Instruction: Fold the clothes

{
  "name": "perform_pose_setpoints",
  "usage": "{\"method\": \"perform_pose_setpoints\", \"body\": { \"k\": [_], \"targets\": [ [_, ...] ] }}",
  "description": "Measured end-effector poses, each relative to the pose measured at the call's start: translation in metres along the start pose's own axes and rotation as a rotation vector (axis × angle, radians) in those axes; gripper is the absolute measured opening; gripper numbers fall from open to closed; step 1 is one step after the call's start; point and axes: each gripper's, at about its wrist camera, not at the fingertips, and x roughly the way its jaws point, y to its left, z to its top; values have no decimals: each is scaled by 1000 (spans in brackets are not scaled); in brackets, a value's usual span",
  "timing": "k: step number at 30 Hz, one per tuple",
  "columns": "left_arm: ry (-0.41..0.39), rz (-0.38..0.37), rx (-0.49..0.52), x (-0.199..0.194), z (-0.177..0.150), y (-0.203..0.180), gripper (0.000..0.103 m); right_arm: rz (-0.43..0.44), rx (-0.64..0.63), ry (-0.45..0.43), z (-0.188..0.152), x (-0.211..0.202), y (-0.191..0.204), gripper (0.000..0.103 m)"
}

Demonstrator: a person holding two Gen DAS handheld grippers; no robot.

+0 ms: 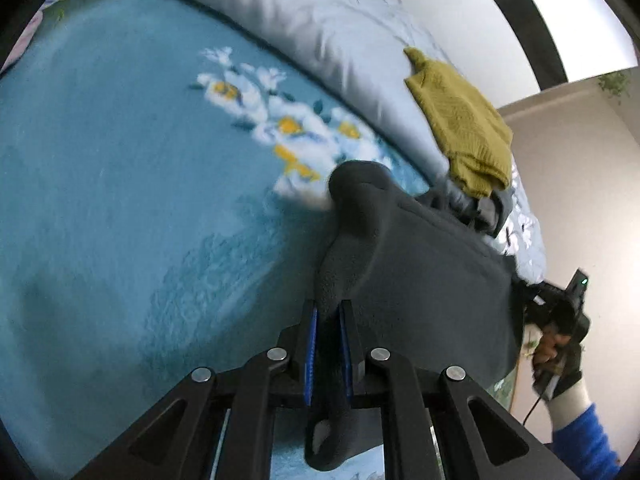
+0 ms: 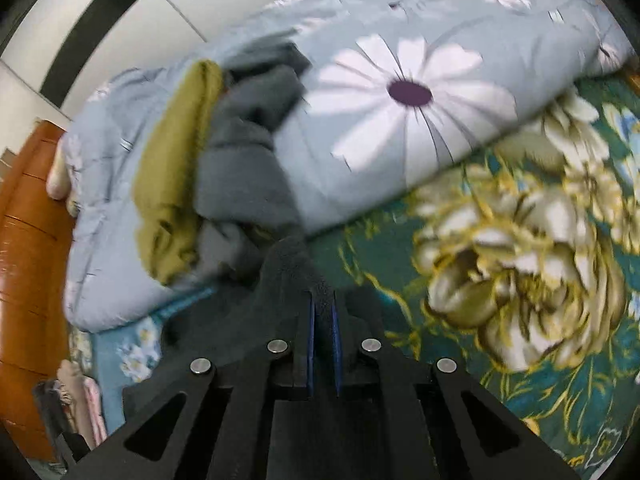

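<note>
Teal floral plush blanket (image 1: 120, 200) covers the bed, w/ a pale blue daisy-print quilt (image 2: 420, 100) bunched along its far side and a mustard-yellow knit garment (image 1: 460, 120) lying folded on the quilt beside other grey clothes. Dark grey fleece garment (image 1: 420, 272) is stretched btwn both tools, just above the blanket. Left gripper (image 1: 328, 312) is pinched tight on one fleece edge; right gripper (image 2: 323, 312) is clamped narrow on another, gloved hand (image 1: 556, 348) on its handle.
</note>
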Motion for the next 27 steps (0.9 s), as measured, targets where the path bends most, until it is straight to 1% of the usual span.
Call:
{"method": "perform_pose_setpoints", "body": {
  "k": [2, 4, 5, 8, 10, 11, 13, 14, 15, 16, 18, 20, 22, 24, 25, 26, 27],
  "targets": [
    [-34, 1, 62, -12, 6, -15, 11, 5, 12, -9, 5, -3, 3, 7],
    [-90, -38, 133, -30, 12, -36, 10, 45, -6, -47, 12, -16, 11, 7],
    [-111, -59, 153, -37, 14, -43, 10, 66, -15, -67, 15, -23, 16, 7],
    [-178, -104, 174, -58, 15, -56, 10, 121, -31, -132, 25, -43, 30, 7],
    [-196, -74, 159, -54, 14, -53, 10, 124, -28, -171, 27, -50, 32, 7],
    [-173, -46, 136, -44, 14, -46, 10, 113, -28, -169, 29, -49, 31, 7],
    [-94, 16, 82, -18, 14, -27, 10, 44, -17, -118, 26, -30, 23, 7],
    [-51, 44, 59, -5, 14, -16, 10, 26, 4, -91, 22, -21, 17, 7],
    [-22, 65, 47, 5, 13, -9, 11, 11, 27, -64, 18, -11, 11, 7],
    [-9, 69, 42, 12, 9, -3, 11, -5, 49, -37, 13, -2, 5, 7],
    [-8, 42, 17, 14, 8, 2, 13, -24, 87, -14, 7, 9, -2, 7],
    [-24, 16, 7, 9, 7, 2, 14, -31, 93, -5, 6, 12, -3, 7],
    [-36, -2, -3, 4, 9, 1, 15, -21, 73, 2, 11, 9, 2, 8],
    [-49, -11, -38, -3, 7, 2, 14, -7, 46, 8, 14, 5, 7, 11],
    [-61, -14, -64, -9, 5, 3, 18, 1, 30, 10, 14, 1, 9, 11],
    [-78, -26, -100, -14, 0, 5, 32, 4, 19, 7, 13, -4, 11, 14],
    [-102, -41, -150, -20, -7, 7, 50, 7, 8, 13, 12, -9, 10, 20]
  ]
}}
